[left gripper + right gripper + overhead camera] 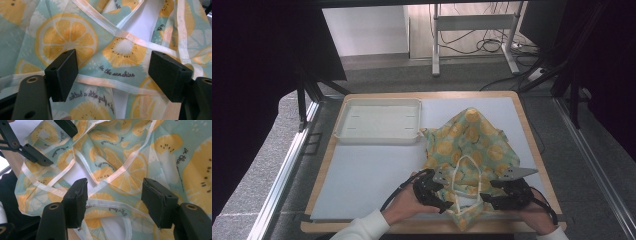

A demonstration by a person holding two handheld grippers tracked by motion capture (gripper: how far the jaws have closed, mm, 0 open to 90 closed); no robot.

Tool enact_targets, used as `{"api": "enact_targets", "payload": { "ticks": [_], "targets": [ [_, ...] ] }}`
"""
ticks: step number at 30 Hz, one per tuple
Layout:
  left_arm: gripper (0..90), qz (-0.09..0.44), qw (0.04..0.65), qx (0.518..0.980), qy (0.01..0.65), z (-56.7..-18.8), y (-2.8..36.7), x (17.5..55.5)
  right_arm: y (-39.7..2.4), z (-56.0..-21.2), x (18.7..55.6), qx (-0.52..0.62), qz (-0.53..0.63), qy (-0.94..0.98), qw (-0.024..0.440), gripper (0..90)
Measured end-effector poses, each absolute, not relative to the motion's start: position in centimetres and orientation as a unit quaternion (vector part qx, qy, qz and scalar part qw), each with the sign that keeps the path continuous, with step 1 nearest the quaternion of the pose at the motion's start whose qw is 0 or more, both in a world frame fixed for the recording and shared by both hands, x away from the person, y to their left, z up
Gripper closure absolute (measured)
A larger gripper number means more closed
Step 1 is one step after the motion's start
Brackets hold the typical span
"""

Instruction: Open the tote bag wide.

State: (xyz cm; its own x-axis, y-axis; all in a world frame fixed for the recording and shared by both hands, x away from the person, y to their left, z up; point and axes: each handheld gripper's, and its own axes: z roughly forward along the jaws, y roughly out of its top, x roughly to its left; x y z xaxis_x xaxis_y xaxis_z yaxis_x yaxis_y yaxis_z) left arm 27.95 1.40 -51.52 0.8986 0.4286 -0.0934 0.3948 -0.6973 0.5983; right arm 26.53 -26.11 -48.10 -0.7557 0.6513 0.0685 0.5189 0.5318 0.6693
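Pale grey matting covers the table [362,175], whose wooden edge frames it, and everything else is placed here against the fruit-print cloth [469,150], a mint-green piece with yellow citrus slices that lies crumpled on the table's near right part. Beyond the cloth's far left corner, just beside it, sits an off-white tray [379,120]. A pale ribbon-like trim [467,172] loops over the cloth's near part (printed script reads "in the sunshine" close by). At the cloth's near left edge the left gripper [113,72] hangs with its jaws spread wide over the print, nothing pinched between them. At the cloth's near right edge the right gripper [115,202] also stands apart above the trim, gripping nothing.
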Motion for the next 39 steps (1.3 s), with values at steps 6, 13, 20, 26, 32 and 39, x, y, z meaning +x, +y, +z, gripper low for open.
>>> {"api": "enact_targets", "payload": {
  "ticks": [6,13,20,26,32,39],
  "targets": [
    [25.0,0.013,0.329,0.919,0.218,-51.1,2.0,27.5,-26.2,-48.1,26.5,0.335,0.348,0.87,0.095,37.8],
    [30.8,0.01,0.338,0.917,0.212,-50.6,3.3,26.9,-26.3,-48.1,26.6,0.337,0.349,0.869,0.094,37.8],
    [36.8,0.019,0.34,0.918,0.205,-50.5,4.6,26.2,-26.2,-48.1,26.5,0.336,0.351,0.869,0.093,37.8],
    [39.4,0.026,0.337,0.919,0.201,-50.7,4.6,26.2,-26.1,-48.1,26.6,0.335,0.35,0.87,0.091,37.7],
    [38.8,0.028,0.332,0.922,0.199,-50.9,4.4,26.2,-26.1,-48.1,26.5,0.334,0.35,0.87,0.091,37.6],
    [25.2,0.025,0.339,0.917,0.208,-50.7,2.7,26.5,-26.0,-48.3,26.6,0.335,0.348,0.871,0.089,37.7]
  ]
}}
